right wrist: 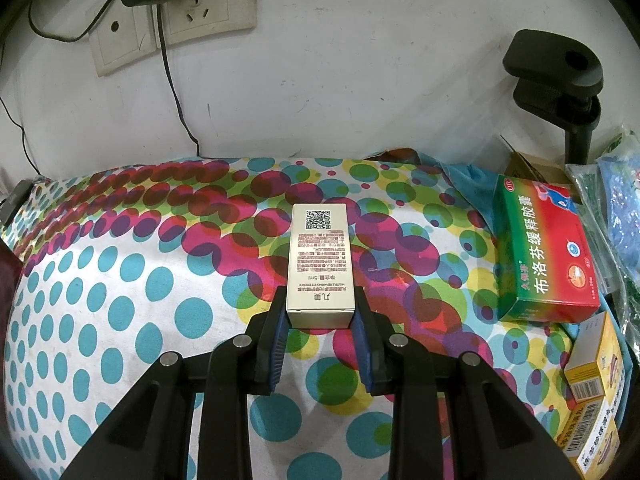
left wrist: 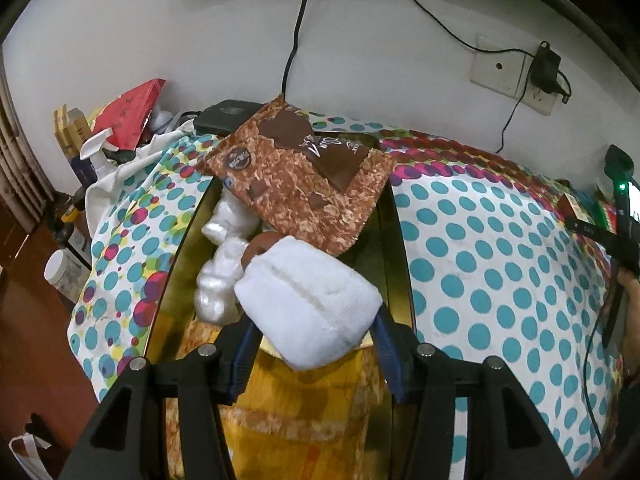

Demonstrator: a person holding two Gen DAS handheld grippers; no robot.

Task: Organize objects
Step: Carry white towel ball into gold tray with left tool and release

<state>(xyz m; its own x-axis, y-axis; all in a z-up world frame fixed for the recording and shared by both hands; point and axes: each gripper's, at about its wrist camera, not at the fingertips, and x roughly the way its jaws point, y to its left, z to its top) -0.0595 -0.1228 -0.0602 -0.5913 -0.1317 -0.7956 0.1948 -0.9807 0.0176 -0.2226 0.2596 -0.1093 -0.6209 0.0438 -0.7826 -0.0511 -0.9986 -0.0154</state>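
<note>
My left gripper (left wrist: 316, 332) is shut on a white fluffy plush pouch (left wrist: 308, 300), held just above an open gold tin box (left wrist: 396, 240). Inside the box lie a brown snack packet (left wrist: 304, 176), white pearly wrapped pieces (left wrist: 220, 264) and a yellow packet (left wrist: 308, 400). In the right wrist view, my right gripper (right wrist: 320, 312) is shut on the near end of a slim gold carton (right wrist: 318, 264) printed with a QR code. The carton lies flat on the dotted tablecloth (right wrist: 120, 300), pointing away from me.
A green-and-red medicine box (right wrist: 544, 252) and yellow boxes (right wrist: 592, 364) sit at the right edge beside a black clamp (right wrist: 560, 76). Left of the tin stand a spray bottle (left wrist: 96, 152), a red packet (left wrist: 128, 116) and a jar (left wrist: 60, 272). Cables hang from wall sockets (left wrist: 508, 72).
</note>
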